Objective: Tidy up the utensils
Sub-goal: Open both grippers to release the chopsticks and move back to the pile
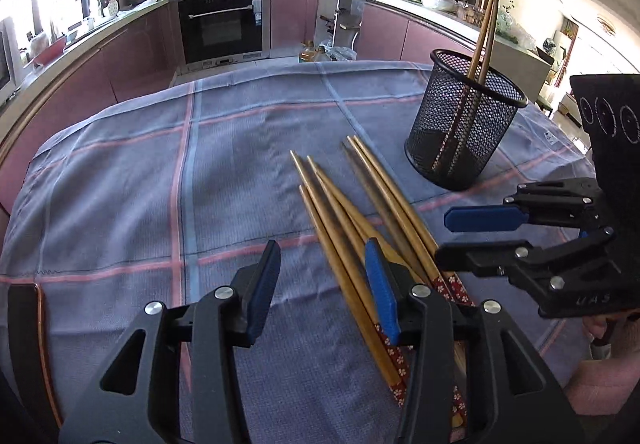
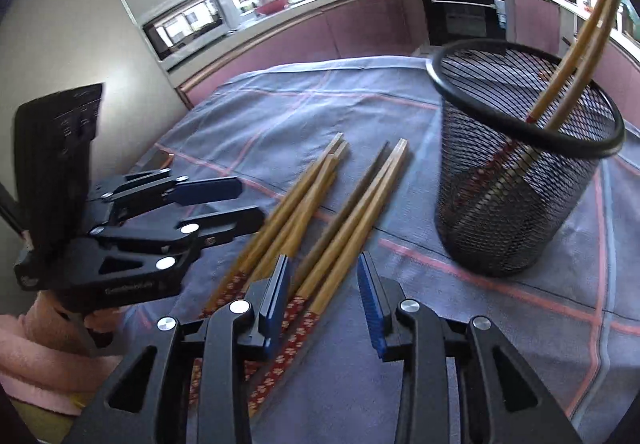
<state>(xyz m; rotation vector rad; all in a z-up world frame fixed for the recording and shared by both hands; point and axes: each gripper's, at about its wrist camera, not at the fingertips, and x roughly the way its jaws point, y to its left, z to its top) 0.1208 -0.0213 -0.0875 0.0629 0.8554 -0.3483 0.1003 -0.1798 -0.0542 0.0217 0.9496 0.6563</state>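
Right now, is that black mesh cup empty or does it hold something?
Not empty. The black mesh cup stands upright with two chopsticks in it, leaning on its rim; the others lie on the cloth.

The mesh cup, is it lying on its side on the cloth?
No, the mesh cup stands upright on the checked cloth, with two chopsticks leaning out of its open top.

Tan chopsticks (image 1: 352, 212) with red floral ends, black mesh cup (image 1: 464, 124), blue-pink plaid cloth (image 1: 160, 172).

Smooth tan wooden chopsticks (image 1: 340, 220) lie on matt woven blue-grey checked cloth (image 1: 120, 184) beside the black wire-mesh metal cup (image 1: 460, 124).
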